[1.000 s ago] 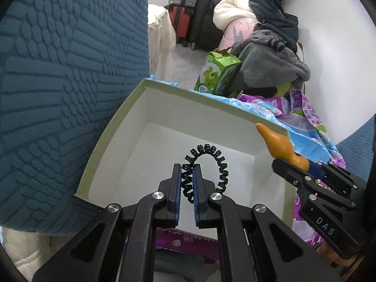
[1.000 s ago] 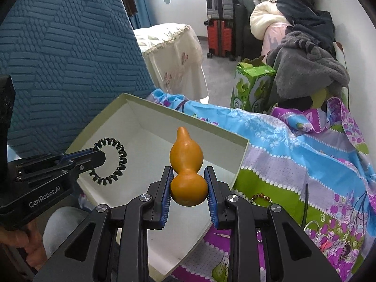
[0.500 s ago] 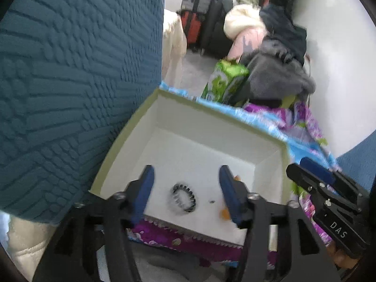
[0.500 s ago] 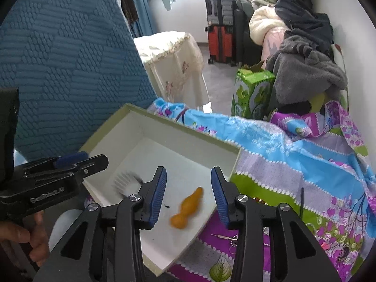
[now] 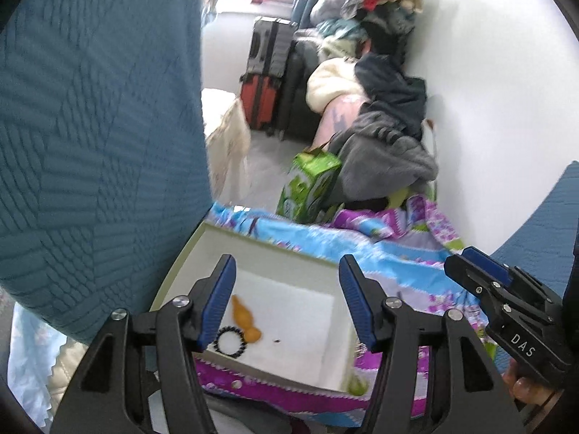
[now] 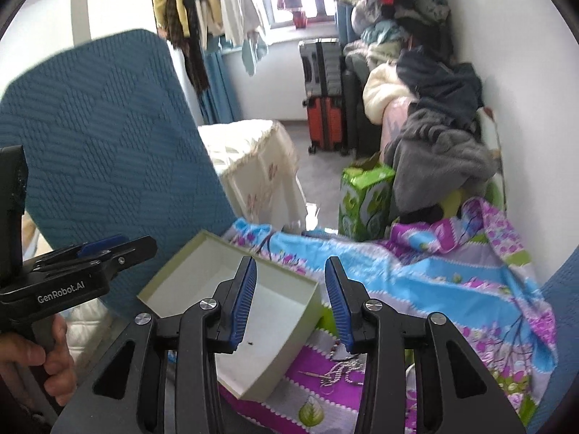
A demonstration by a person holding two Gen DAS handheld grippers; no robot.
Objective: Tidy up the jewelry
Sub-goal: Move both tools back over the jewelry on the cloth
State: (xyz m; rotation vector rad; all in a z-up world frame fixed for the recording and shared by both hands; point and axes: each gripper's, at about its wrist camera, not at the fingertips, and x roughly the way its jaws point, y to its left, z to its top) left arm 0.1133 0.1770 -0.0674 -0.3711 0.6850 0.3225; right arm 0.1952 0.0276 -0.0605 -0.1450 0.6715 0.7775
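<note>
Inside the pale green box (image 5: 181, 271), near its front corner, lay the orange gourd pendant (image 5: 246, 320) touching the black coil bracelet (image 5: 231, 341). Both left tongs (image 5: 286, 303) and right tongs (image 6: 289, 303) stood open and empty. On the floral bedspread (image 6: 452, 289) a beaded chain (image 6: 340, 369) looked light, limp and slippery; it would best be pinched across bunched strands.

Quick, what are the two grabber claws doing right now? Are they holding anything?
Left gripper: open, holding nothing; the orange gourd-shaped charm lies in the pale green cardboard box.
Right gripper: open, holding nothing.
</note>
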